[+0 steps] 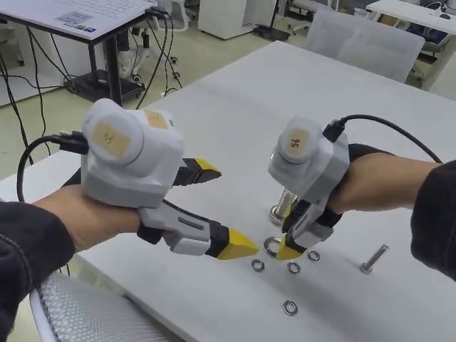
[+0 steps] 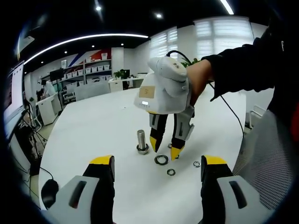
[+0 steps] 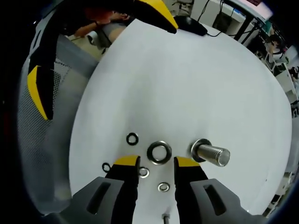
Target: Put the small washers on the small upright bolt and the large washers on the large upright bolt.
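A large washer (image 1: 272,246) (image 3: 159,152) lies flat on the white table (image 1: 235,114), just in front of the large upright bolt (image 1: 283,206) (image 3: 212,154). My right gripper (image 1: 283,249) (image 3: 157,161) points down at the washer. It is open, one jaw on each side of the washer, with nothing gripped. Several small washers (image 1: 293,267) (image 3: 132,138) lie scattered around it. A small bolt (image 1: 374,258) lies on its side to the right. My left gripper (image 1: 224,207) (image 2: 158,161) hovers open and holds nothing, left of the washers.
The near table edge runs just below the washers, with a mesh chair back (image 1: 92,313) under it. A second chair (image 1: 370,39) stands at the far side. A desk with cables (image 1: 78,18) is at the back left.
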Motion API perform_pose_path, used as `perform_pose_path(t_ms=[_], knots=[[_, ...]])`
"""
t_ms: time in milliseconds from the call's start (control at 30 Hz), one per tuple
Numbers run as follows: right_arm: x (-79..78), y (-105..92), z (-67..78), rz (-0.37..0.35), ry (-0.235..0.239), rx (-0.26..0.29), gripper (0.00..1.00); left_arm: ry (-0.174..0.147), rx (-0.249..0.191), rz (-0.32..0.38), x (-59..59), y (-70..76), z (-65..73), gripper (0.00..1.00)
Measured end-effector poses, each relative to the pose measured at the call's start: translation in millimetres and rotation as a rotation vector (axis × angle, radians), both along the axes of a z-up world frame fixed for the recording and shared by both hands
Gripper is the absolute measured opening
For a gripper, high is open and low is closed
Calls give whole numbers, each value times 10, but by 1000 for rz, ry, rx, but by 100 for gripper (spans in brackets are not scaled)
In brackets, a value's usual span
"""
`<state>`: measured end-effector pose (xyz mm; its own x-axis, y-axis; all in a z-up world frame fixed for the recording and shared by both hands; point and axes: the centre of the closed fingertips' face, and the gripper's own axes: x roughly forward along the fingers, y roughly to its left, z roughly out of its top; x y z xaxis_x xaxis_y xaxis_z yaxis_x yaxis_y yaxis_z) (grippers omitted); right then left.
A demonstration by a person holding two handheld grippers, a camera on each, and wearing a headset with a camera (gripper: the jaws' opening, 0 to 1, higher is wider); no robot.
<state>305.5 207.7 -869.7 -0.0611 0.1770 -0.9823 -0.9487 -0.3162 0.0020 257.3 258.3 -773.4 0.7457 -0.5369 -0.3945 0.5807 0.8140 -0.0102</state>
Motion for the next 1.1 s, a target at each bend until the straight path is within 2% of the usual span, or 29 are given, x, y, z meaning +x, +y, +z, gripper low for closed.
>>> perform_pose_path(t_ms=[633, 1100], knots=[[15, 2, -109, 8, -14, -26, 30, 5, 5, -1, -13, -1, -10, 74], [-3, -12, -113, 2, -13, -25, 29, 9, 6, -1, -20, -21, -20, 74]])
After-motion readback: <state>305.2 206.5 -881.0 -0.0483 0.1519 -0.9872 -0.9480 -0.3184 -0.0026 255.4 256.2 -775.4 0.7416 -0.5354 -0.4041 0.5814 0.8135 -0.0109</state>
